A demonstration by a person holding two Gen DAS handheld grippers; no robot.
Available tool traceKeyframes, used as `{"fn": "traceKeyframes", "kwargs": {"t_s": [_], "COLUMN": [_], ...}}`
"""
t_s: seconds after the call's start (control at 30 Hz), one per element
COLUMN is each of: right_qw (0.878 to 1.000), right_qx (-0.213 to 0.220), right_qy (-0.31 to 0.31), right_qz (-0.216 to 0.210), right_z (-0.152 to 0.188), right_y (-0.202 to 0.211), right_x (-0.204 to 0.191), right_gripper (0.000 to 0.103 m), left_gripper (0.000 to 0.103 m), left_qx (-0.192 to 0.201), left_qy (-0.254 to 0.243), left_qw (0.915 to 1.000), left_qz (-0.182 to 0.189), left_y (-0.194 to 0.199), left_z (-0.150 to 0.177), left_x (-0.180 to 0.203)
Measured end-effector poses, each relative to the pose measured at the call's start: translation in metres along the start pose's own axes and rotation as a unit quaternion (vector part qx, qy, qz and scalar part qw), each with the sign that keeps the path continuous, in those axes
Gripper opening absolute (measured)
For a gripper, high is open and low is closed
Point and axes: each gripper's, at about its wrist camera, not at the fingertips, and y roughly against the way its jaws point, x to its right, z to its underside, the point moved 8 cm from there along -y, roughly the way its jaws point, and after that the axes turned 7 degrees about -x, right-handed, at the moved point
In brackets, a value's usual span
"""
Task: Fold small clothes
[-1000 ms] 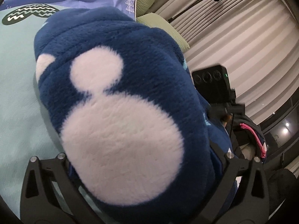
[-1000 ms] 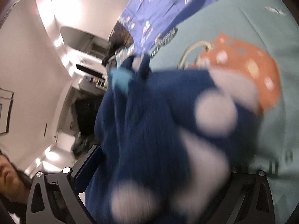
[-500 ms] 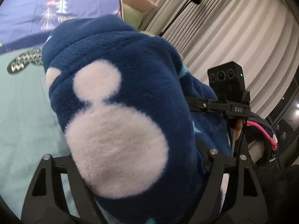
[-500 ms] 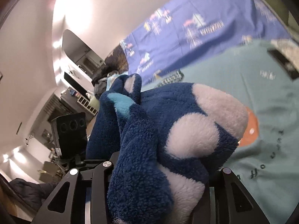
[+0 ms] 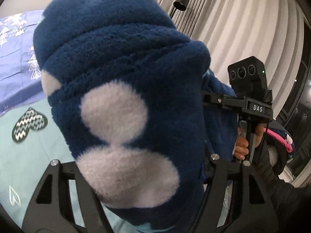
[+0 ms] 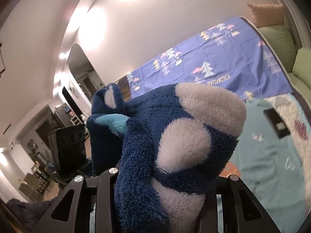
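A navy fleece garment with white dots (image 5: 124,73) hangs bunched between both grippers, lifted off the bed. My left gripper (image 5: 134,200) is shut on one end of it; the fleece fills most of the left wrist view and hides the fingertips. My right gripper (image 6: 161,200) is shut on the other end of the fleece garment (image 6: 175,136), which drapes over its fingers. The right gripper also shows in the left wrist view (image 5: 250,104), held by a hand at the right, close to the garment.
A light teal blanket (image 5: 25,161) with a dark heart patch (image 5: 29,125) covers the bed below. A purple sheet with tree prints (image 6: 204,62) lies beyond. Green pillows (image 6: 279,40) sit at the far right. Curtains (image 5: 243,19) and a floor lamp (image 5: 181,1) stand behind.
Both grippers have risen and tilted up with the fleece garment held between them. The bed surface has dropped lower in both views, and the orange spotted item is nearly hidden now.
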Motion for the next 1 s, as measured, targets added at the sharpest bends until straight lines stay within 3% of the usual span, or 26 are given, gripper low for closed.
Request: {"fn": "traceKeyframes", "kwargs": {"t_s": [0.2,0.5,0.77,1.0], "right_qw": [1.000,0.999,0.993,0.983], "right_qx": [0.000,-0.024,-0.072,-0.138], "right_qy": [-0.016,-0.040,-0.088,-0.087], "right_qz": [0.015,0.014,0.045,0.088], "right_z": [-0.054,-0.120,-0.149,-0.143], "right_y": [-0.025,-0.098,-0.201,-0.290], "right_x": [0.027,0.072,0.140,0.188], "right_gripper": [0.037,0.037,0.035,0.035], "left_gripper": [0.070,0.070,0.070,0.071], "left_qx": [0.001,0.000,-0.017,-0.046], "left_qy": [0.004,0.019,0.131,0.205], "left_qw": [1.0000,0.9988,0.9895,0.9737], "left_qz": [-0.002,-0.046,-0.059,-0.088], "left_y": [-0.017,-0.053,-0.118,-0.170], "left_z": [-0.051,-0.109,-0.118,-0.086], "left_x": [-0.033,-0.111,-0.222,-0.278]}}
